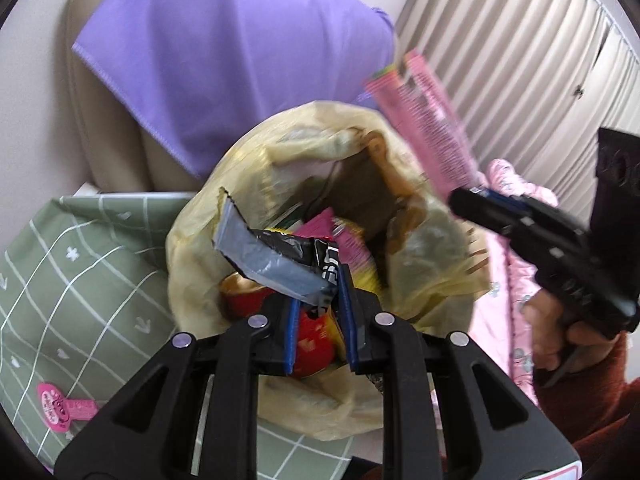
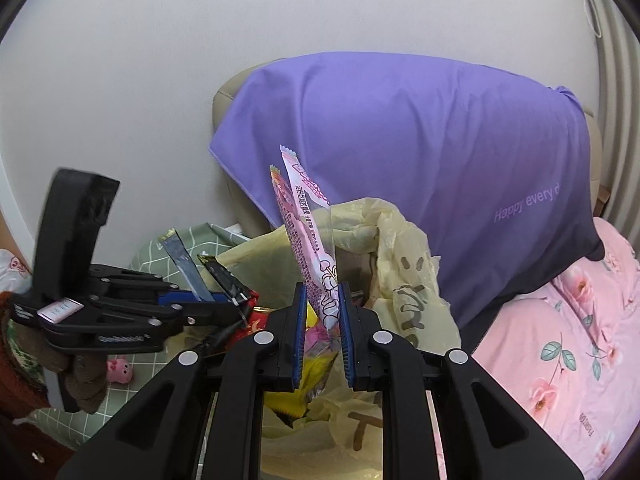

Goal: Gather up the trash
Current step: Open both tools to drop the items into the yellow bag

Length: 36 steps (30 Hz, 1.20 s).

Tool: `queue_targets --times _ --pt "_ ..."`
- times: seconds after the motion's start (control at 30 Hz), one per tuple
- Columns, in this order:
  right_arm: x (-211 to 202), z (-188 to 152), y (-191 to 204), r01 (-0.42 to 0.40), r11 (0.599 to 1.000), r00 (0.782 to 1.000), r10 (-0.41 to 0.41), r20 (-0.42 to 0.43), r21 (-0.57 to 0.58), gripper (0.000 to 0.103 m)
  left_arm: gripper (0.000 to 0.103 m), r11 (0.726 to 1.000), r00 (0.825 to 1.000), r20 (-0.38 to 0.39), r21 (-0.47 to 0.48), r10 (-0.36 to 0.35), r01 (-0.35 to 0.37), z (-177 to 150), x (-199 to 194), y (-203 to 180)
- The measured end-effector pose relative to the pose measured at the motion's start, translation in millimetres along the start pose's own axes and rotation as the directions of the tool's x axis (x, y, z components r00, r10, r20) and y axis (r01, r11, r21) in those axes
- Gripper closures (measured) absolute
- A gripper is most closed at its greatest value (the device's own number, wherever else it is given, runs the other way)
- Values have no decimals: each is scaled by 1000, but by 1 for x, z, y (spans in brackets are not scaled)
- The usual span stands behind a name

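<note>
Both my grippers hover over the open yellow plastic trash bag [image 1: 432, 280], my left gripper [image 1: 318, 300] pinching a crumpled silver-black foil wrapper [image 1: 276, 260], my right gripper [image 2: 322, 312] pinching long pink plastic wrappers [image 2: 308, 232]; next I'd spread both jaws to drop them in.

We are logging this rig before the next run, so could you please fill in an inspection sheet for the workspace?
Surface: green checked cloth.
Job's things: yellow trash bag open, wrappers inside.
Clutter: pink tag on the cloth.
Grippers: left gripper shut on a silver-black wrapper; right gripper shut on pink wrappers.
Cables: nothing seen.
Surroundings: purple cloth over a chair, pink floral bedding, blinds.
</note>
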State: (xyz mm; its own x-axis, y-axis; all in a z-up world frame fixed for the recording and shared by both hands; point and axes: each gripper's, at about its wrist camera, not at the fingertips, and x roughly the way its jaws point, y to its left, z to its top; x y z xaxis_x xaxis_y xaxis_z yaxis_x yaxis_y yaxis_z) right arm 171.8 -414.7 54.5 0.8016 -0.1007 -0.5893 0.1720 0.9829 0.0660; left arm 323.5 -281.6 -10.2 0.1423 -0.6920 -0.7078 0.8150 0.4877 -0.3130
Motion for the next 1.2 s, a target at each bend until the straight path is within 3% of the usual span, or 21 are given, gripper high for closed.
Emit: queue_targets --times 0.3,0.53,0.6,0.67,0.77,0.83,1.0,1.2 --pt "-4 -8 -3 44 999 999 -44 -17 31 87 86 995 996 -13 49 -87 87 31 14 -13" --pt "-3 -18 -9 60 995 998 -57 -36 83 87 86 993 993 -64 55 -97 101 58 20 -3" --pt "0 -19 -8 61 994 998 -58 -39 87 87 80 993 993 -77 62 -94 98 62 24 -1" --pt "4 -21 -8 78 993 996 -74 -52 85 86 55 990 990 -75 63 -121 126 62 22 -2" --pt "9 -25 -10 78 993 995 -72 -67 93 81 45 983 986 -53 77 -161 164 62 14 -7" --pt "10 -27 -12 73 993 996 -67 -67 95 69 42 986 990 -34 85 -138 140 62 9 -11" --pt "5 -28 -13 60 994 998 -56 -44 96 62 41 998 1000 31 66 1 -3 49 -4 -14" --pt "-7 -28 -4 71 996 997 -70 -17 63 60 41 997 988 135 7 69 -71 17 -38 -6"
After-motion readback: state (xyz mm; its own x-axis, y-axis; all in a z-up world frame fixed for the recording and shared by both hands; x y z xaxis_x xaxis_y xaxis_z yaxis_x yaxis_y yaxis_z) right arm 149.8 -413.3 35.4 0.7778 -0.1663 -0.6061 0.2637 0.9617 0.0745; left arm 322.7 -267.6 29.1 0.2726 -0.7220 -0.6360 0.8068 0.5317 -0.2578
